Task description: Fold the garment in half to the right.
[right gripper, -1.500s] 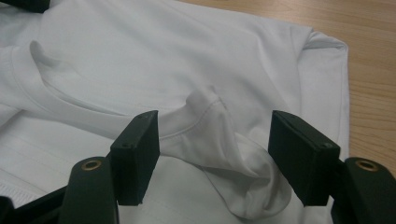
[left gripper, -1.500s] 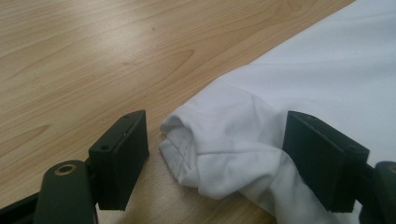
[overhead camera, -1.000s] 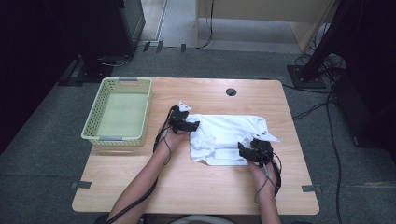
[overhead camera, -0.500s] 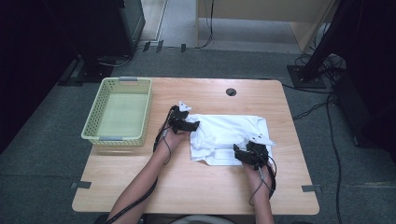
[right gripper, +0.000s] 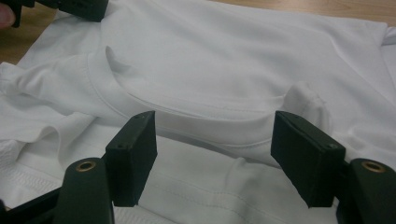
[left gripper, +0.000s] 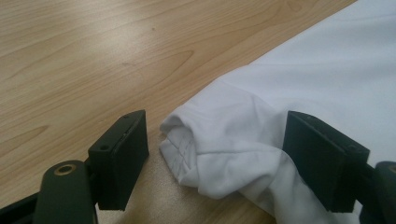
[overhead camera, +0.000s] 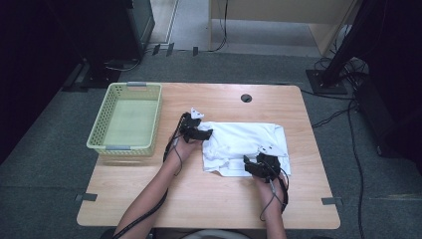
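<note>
White shirt: soft rumpled knit, ribbed collar; smooth wooden table.

Plain white T-shirt with no print, light wood-grain table with a small black grommet near its far edge, pale yellow-green lattice-walled basket with grey handles at the table's left edge, matte black gripper jaws, dark grey carpet

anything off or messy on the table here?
Nothing spilled or damaged. The white shirt lies rumpled, its sleeve bunched between the open left gripper. The yellow basket overhangs the table's left edge.
</note>
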### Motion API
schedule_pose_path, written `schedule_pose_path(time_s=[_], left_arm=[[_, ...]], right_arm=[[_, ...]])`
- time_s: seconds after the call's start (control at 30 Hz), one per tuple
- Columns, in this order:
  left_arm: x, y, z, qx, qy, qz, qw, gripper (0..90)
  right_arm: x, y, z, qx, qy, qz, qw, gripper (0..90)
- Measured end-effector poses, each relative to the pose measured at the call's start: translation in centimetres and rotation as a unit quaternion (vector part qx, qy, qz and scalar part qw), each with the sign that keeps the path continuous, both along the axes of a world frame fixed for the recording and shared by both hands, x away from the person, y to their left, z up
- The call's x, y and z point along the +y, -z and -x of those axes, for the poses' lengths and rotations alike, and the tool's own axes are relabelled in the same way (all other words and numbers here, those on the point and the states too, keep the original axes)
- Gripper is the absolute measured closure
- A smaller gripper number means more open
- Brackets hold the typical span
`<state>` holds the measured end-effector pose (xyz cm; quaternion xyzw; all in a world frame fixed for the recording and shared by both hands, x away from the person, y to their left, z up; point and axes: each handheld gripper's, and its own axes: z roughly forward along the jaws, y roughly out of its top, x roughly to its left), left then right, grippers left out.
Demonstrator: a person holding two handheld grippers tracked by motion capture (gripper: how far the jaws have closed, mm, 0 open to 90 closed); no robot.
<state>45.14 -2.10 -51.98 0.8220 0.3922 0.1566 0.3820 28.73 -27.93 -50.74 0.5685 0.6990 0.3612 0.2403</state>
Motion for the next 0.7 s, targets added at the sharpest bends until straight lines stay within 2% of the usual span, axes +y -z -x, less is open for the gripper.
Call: schedule_pose_path(time_s=[0.3, 0.43, 0.7], left_arm=[[0.0, 0.0, 0.0, 0.000, 0.000, 0.002, 1.0000, 22.7], [0.0, 0.0, 0.0, 0.000, 0.000, 0.002, 1.0000, 22.7], [0.0, 0.0, 0.0, 0.000, 0.000, 0.002, 1.0000, 22.7]], right_arm=[[0.8, 0.1, -0.1, 0.000, -0.008, -0.006, 1.0000, 30.7], [1.3, 0.1, -0.2, 0.005, -0.018, 0.003, 0.9998, 30.8], [2.0, 0.1, -0.3, 0.005, -0.025, -0.005, 0.9997, 31.9]])
